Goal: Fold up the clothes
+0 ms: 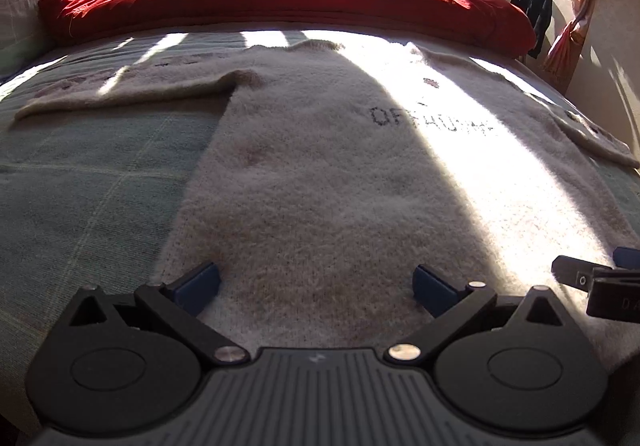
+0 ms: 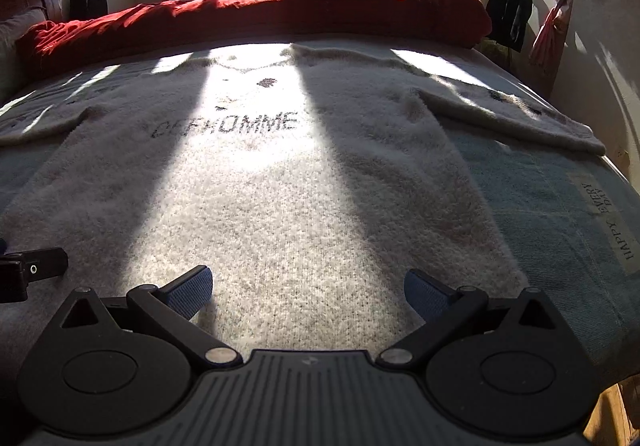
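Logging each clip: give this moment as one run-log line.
stage: pre-grasp | sweater: flat on bed, sleeves spread | left gripper: open at hem | right gripper: open at hem | folds: none

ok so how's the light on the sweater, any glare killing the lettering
Left wrist view: a sun band blows out the right half of the sweater, and its lettering fades into glare. Right wrist view: the lettering reads better, sunlit at its right end and shadowed at its left.
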`<state>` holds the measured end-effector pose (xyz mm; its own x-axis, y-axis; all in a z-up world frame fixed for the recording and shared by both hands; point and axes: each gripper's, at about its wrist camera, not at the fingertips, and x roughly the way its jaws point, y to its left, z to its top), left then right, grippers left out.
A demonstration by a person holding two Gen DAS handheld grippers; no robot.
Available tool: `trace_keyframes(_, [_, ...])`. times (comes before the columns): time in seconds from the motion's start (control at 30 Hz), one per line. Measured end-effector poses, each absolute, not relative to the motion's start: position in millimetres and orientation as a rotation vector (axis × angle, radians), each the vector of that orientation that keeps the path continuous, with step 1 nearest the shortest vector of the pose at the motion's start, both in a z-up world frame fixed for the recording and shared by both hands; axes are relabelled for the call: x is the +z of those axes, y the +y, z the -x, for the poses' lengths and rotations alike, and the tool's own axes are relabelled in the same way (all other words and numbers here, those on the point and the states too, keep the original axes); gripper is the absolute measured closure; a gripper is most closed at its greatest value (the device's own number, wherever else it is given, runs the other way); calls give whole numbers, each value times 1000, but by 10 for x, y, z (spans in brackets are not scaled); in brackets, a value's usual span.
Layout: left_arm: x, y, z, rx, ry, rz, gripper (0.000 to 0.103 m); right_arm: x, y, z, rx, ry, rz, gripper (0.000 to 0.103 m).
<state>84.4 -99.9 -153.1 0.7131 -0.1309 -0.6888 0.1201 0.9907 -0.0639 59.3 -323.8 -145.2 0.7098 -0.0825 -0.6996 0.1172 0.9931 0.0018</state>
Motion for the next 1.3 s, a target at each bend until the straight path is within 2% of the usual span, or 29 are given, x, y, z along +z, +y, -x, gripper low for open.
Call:
trace_keyframes(0.33, [-1481,-1170,-473,-118,713,-46,1,-1552,-3280,-266,-98,701,-90,0])
trace_keyframes(0.47, [-1549,-1276,-471,-123,712,-82,1,-1496,-3340,-188,-98,609,-96,0])
trace_keyframes(0.6, [-1563,-1317,-480,-116,710,-95,1,-1578,-3546,-271,-198,676,-156,0])
trace_keyframes(0.77, [-1505,-1302,-525,-106,719,-58,1,-1593,-3782,-211,-257,652,-238,0])
trace_keyframes(1.03, [-1318,-1530,-706,-233,682,-71,1,-1647,-3695,-229,-258,653,-168,0])
trace_keyframes(1.2, [-1471,-1875,-759,-300,740,-210,1,-1602,-3706,-193,-259,626,-184,0])
trace_keyframes(1.3, [-1536,-1875,-653,-317,760,-197,1,-1632,-3696,-196,-255,633,-174,0])
